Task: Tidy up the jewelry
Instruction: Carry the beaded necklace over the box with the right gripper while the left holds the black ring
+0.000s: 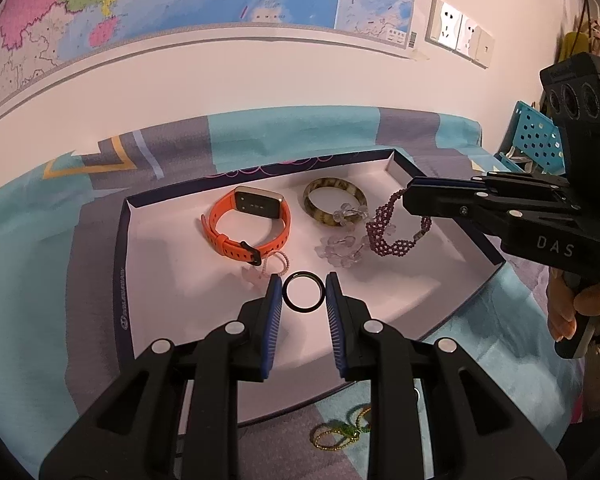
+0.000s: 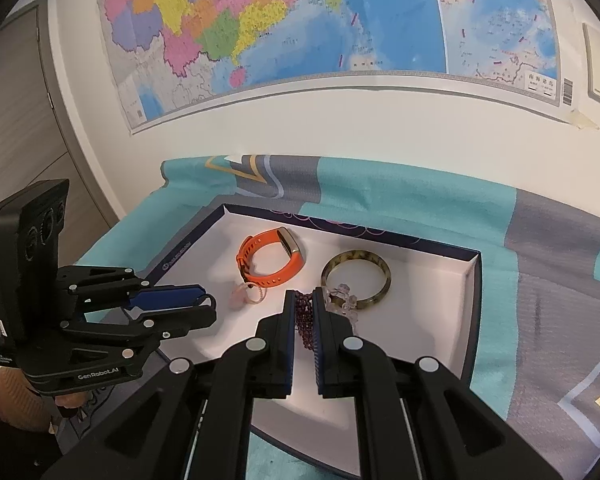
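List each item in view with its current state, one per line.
left gripper: shut on black ring
right gripper: shut on purple bead bracelet
orange watch: strap buckled, lying in tray
mottled bangle: flat in tray
tray: open, no lid
green-gold necklace: outside tray, on cloth

Pale wall with colourful map [image 2: 284,24], wall sockets [image 1: 458,32], teal-and-grey patterned cloth [image 2: 540,248], grey door [image 2: 16,120].

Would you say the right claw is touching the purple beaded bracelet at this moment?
Touching. The right wrist view shows the purple beaded bracelet pinched between the right claw pads; the left wrist view shows it hanging from the claw's tip.
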Demonstrator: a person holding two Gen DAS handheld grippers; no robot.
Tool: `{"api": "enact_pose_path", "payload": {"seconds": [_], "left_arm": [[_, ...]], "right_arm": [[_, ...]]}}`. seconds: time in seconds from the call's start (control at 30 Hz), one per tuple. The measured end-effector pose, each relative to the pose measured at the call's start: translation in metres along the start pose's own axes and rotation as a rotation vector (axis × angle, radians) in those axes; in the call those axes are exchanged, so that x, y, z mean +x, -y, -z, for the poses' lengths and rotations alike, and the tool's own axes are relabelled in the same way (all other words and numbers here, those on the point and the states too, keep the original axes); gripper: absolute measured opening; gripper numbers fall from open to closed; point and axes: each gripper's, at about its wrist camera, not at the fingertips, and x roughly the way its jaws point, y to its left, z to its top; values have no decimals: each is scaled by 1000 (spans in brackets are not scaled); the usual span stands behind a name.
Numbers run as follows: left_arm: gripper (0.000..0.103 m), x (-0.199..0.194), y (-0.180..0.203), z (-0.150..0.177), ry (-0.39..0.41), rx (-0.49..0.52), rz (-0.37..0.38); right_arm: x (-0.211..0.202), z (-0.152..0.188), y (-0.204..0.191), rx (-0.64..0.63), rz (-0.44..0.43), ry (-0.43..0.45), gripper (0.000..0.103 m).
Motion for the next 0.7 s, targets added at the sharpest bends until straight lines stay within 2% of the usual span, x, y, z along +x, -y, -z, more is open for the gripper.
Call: {"api": "enact_pose_path", "payload": {"seconds": [0.7], "left_arm": [[23,28,-8,-1,-64,-31,-19]], "right_arm": [[19,-3,6,18,-10,-22,7]]}}
